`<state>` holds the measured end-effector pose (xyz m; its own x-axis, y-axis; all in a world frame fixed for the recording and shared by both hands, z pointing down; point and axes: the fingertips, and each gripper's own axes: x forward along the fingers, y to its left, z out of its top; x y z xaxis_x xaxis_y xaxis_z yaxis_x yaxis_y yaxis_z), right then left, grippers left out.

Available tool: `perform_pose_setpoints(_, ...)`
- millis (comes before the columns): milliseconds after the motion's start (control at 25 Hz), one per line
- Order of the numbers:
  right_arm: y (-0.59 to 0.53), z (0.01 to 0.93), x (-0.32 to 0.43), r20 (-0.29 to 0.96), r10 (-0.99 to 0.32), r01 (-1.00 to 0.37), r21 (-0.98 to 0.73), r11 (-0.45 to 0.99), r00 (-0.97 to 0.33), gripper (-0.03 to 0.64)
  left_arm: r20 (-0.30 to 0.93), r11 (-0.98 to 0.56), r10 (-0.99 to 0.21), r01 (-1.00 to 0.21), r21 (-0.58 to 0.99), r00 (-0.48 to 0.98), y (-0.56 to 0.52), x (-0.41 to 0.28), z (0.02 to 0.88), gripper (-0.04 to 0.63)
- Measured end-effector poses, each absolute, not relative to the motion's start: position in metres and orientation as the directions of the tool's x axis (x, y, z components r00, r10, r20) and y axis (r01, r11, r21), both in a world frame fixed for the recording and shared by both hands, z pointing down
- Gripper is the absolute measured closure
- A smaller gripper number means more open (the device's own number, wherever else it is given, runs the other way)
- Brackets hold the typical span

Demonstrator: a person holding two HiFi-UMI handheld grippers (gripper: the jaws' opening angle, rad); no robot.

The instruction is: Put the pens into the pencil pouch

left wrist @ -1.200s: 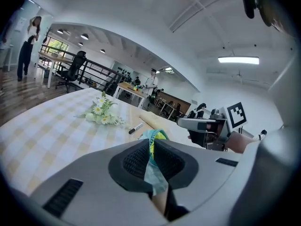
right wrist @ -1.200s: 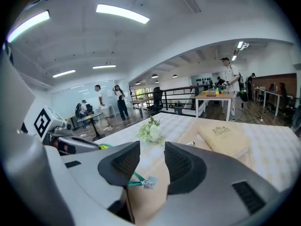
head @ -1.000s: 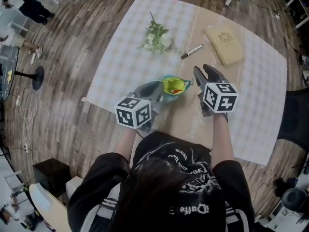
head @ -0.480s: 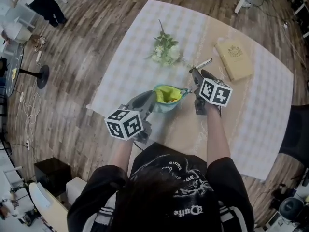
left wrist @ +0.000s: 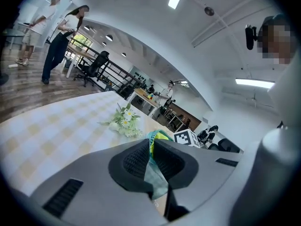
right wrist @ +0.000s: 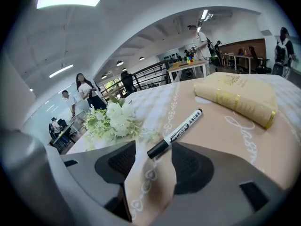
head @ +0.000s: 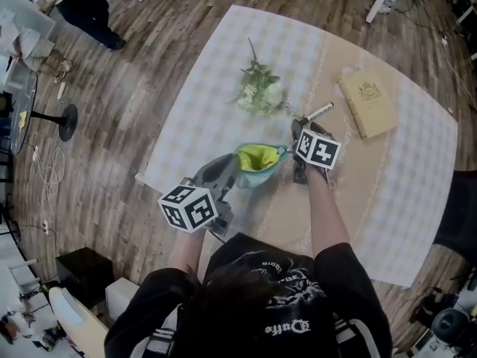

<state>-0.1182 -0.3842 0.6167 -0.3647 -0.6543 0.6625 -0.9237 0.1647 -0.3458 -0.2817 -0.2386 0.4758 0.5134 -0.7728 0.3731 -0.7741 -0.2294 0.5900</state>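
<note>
Teal cloth at the rim of the pencil pouch [head: 257,159] is being pinched by the left gripper [left wrist: 151,147], whose jaws are being pressed shut on that fabric, so that the pouch's yellow-lined mouth is being held open over the beige table runner [head: 277,200]. A pick-up is judged to be the step in hand. The right gripper [right wrist: 151,155] is being pointed at a black-capped whiteboard marker [right wrist: 181,130], the only pen being shown. This marker is lying on the runner just beyond the pouch and to its right, between the pouch and a cream hardcover book [right wrist: 235,95]. The right jaws have just been opening and are being held wide apart. The marker's cap end is sitting at the very mouth of the gap between them, neither of the pads [right wrist: 190,166] is being pressed on it, and the barrel is slanting away from the gripper toward the book. Nothing is being carried by that gripper. The next move is judged to call for the jaws being slid further along the marker until the pads are flanking its barrel, and then being closed. After that the marker would need to be lifted and brought back to the pouch's open mouth. A spray of white flowers [head: 261,92] is lying beyond the pouch, apart from the marker.
</note>
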Motion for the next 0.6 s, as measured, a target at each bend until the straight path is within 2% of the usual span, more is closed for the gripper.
perform_pose_setpoints(440, -0.394, 0.632, -0.116, 0.74, -0.633, -0.973, -0.144, 0.182, -0.228, 0.403, 0.351, -0.194, -0.787, -0.745, 0.639, 0.507, -0.243, -0.29, 0.477, 0.551)
perform_pose_setpoints(600, -0.394, 0.631, -0.111, 0.744, -0.641, -0.98, -0.104, 0.172, -0.192, 0.447, 0.349, -0.203, -0.786, -0.746, 0.634, 0.51, -0.242, -0.287, 0.475, 0.551)
